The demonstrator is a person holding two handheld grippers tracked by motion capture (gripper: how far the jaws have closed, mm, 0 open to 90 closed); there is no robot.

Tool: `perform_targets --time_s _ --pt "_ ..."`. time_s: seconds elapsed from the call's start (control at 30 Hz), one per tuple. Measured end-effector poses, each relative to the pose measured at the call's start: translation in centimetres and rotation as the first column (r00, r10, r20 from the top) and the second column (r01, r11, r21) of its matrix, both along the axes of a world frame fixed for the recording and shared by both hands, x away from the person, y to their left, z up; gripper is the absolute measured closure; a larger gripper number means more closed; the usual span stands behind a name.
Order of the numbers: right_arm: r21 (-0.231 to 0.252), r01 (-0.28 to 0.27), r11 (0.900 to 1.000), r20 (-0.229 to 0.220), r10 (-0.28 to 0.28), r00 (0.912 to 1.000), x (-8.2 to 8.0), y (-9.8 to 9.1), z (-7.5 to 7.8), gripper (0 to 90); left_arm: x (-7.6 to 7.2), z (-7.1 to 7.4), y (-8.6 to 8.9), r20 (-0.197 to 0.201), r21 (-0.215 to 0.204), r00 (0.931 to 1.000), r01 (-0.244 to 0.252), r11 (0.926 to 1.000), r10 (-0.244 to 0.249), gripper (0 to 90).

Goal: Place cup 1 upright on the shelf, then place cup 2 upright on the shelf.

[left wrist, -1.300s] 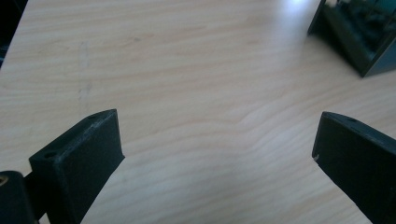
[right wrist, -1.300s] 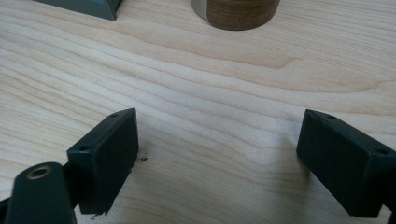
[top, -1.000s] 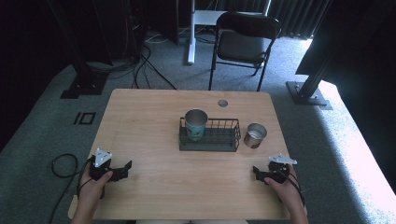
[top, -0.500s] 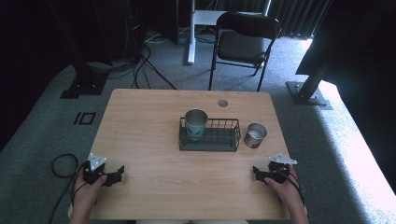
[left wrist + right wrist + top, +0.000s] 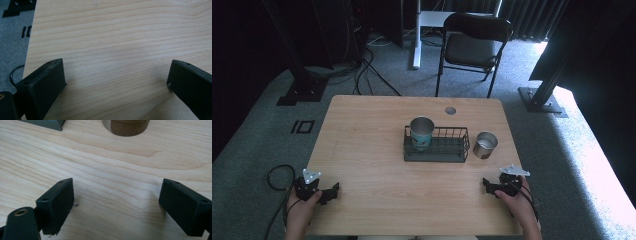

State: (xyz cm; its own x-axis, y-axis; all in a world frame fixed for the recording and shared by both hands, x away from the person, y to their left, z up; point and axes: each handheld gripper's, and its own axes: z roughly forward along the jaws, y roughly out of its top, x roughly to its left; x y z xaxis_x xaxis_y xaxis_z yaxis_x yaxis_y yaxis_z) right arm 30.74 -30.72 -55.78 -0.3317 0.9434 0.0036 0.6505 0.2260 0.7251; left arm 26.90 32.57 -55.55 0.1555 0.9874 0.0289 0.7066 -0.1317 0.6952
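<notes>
A dark wire basket [image 5: 437, 150] stands on the wooden table [image 5: 362, 135], with a tall metal cup [image 5: 421, 132] upright in its left end. A shorter metal cup [image 5: 485, 144] sits on the table just right of the basket; its base [image 5: 127, 126] appears at the top of the right gripper view. My left gripper [image 5: 331, 191] rests open at the table's near left corner, its jaws wide over bare wood [image 5: 117, 75]. My right gripper [image 5: 488, 185] rests open at the near right, nothing between its jaws, the basket's corner [image 5: 43, 123] ahead of it.
A small round grommet [image 5: 450, 110] is set into the table near its far edge. A folding chair [image 5: 474, 45] stands beyond the table. Cables [image 5: 274, 175] trail over the grey carpet on the left, and dark stand bases [image 5: 542, 102] flank the table.
My left gripper has drawn back toward the table's near left corner over the last second. The right gripper, basket and cups have stayed where they were.
</notes>
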Motion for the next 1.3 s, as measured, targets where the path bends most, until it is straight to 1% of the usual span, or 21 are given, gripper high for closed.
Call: perform_targets --time_s 0.07,0.27,0.4,0.63,0.93,1.1,1.13,1.17,1.3 --pt "0.000 0.000 1.0000 0.000 0.000 1.0000 0.00 0.00 0.00 12.4 -0.02 -0.03 0.02 -0.013 -0.022 0.9999 -0.008 0.9997 0.007 2.3" --pt "0.000 0.000 1.0000 0.000 0.000 1.0000 0.00 0.00 0.00 12.4 -0.02 -0.04 0.02 -0.012 -0.022 0.9999 -0.007 0.9997 0.007 2.3" --pt "0.000 0.000 1.0000 0.000 0.000 1.0000 0.00 0.00 0.00 12.4 0.09 -0.05 -0.20 -0.011 -0.025 0.9995 -0.030 0.9992 0.029 2.2" --pt "0.000 0.000 1.0000 0.000 0.000 1.0000 0.00 0.01 0.00 12.4 0.19 -0.05 -0.20 -0.012 -0.025 0.9995 -0.031 0.9992 0.030 2.3" --pt "0.000 -0.001 1.0000 -0.001 0.001 1.0000 -0.02 0.01 0.01 12.4 0.45 -0.04 -0.07 -0.012 -0.024 0.9999 0.000 0.9997 0.000 2.2" --pt "0.002 -0.007 1.0000 -0.001 0.007 1.0000 -0.16 0.06 0.01 12.4 0.50 -0.05 -0.06 -0.011 -0.025 0.9999 0.004 0.9997 -0.004 2.3" --pt "0.005 -0.024 0.9997 -0.001 0.024 0.9997 -0.51 0.12 0.01 12.4 0.50 -0.05 -0.06 -0.011 -0.025 0.9999 0.004 0.9997 -0.005 2.2" --pt "0.009 -0.022 0.9997 0.000 0.022 0.9998 -0.61 0.15 0.02 12.4 0.50 -0.05 -0.06 -0.011 -0.025 0.9999 0.005 0.9997 -0.005 2.2" --pt "0.003 -0.023 0.9997 0.000 0.023 0.9997 -0.83 0.27 0.02 12.4 0.50 -0.05 -0.07 -0.011 -0.024 0.9999 0.008 0.9997 -0.008 2.3"
